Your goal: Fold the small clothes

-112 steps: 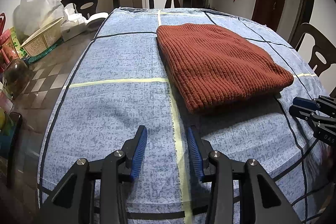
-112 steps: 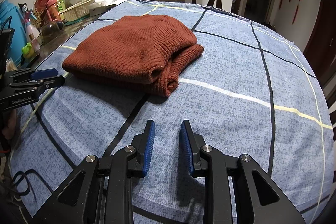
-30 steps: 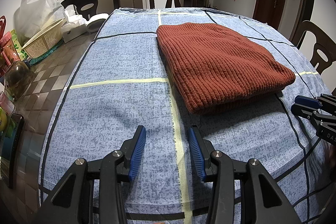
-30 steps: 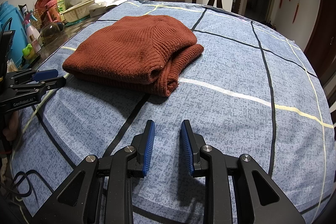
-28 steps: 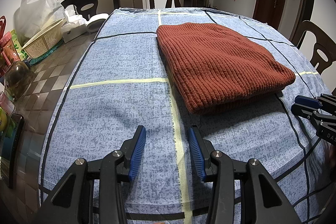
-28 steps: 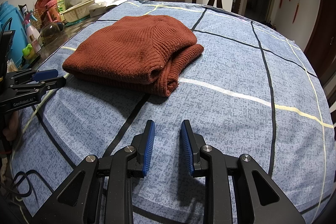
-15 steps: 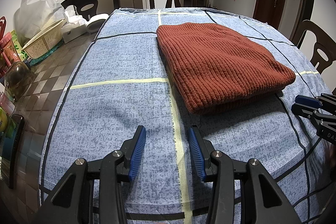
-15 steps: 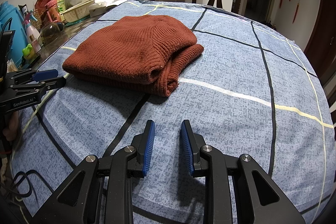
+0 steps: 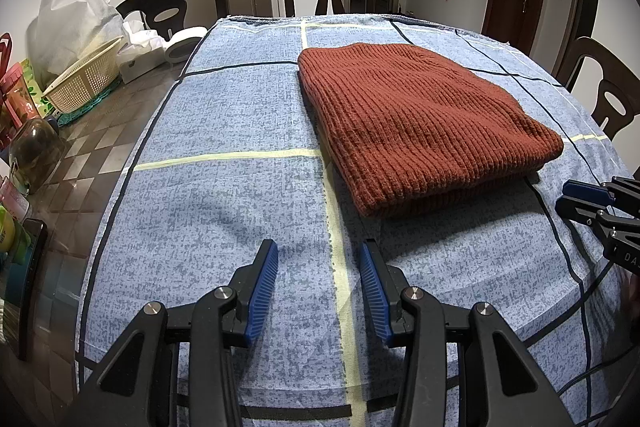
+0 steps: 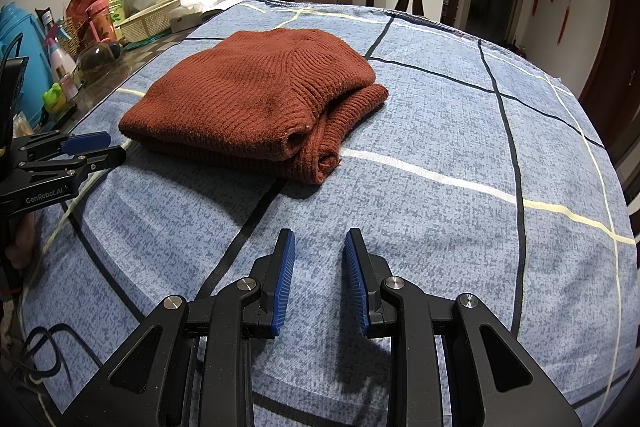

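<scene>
While the rust-red knitted sweater (image 9: pixel 416 123) is lying folded on the blue checked tablecloth (image 9: pixel 224 155), both tools are hanging back on the near side of it, well short of the wool. The left gripper (image 9: pixel 318 267) is hovering over the pale yellow stripe (image 9: pixel 338 279) just in front of the sweater's near left corner, its blue pads (image 9: pixel 266 275) standing apart with only cloth showing between them. The right gripper (image 10: pixel 318 255) is hovering in front of the sweater's near right corner, beside a black stripe (image 10: pixel 248 223), its jaws also parted and holding nothing. This pulled-back, empty-handed stance is probably telling us that the folding is finished, or that the person is pausing to check the result before any last tidying.

The sweater is sitting as a thick, roughly rectangular bundle, ribbed knit running along its length. Its upper layer is lying smooth and flat. At the right-hand end, seen from the right wrist camera, the layers are showing as rounded rolls, with a lower fold (image 10: pixel 352 115) poking out slightly beyond the top layer, so that edge is looking less neat than the others. Beyond the sweater's left side, a woven plastic basket (image 9: pixel 84 79) and a white plastic bag (image 9: pixel 72 15) are crowding the bare tabletop, clear of the work.
</scene>
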### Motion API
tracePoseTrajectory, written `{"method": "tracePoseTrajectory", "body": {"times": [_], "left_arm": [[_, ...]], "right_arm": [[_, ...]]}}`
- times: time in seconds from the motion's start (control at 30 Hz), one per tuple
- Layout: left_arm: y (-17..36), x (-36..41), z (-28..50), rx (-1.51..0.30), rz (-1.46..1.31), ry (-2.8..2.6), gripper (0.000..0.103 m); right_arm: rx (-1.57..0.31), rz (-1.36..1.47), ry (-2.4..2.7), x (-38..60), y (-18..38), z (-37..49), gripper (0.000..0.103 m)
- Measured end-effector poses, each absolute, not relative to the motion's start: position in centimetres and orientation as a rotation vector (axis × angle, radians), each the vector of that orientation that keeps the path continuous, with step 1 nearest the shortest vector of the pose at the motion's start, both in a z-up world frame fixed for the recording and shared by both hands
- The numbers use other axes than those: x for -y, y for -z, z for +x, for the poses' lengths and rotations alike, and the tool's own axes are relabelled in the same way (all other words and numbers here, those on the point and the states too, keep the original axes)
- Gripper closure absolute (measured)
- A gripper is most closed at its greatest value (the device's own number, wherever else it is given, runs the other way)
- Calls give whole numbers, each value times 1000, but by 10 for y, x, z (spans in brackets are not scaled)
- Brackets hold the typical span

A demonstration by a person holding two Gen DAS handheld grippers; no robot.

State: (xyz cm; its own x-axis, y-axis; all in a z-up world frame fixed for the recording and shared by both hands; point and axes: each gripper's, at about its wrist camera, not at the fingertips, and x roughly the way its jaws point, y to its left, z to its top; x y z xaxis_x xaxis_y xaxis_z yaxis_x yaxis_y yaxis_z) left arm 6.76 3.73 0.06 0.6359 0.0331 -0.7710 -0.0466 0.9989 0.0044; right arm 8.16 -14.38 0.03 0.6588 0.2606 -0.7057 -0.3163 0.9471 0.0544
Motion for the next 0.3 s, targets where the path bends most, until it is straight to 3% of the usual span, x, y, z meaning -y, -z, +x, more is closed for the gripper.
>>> {"method": "tracePoseTrajectory", "body": {"times": [0.3], "left_arm": [[-1, -37, 68, -880, -16, -46, 58]], "right_arm": [[-787, -75, -327, 144, 0, 82, 76]]}}
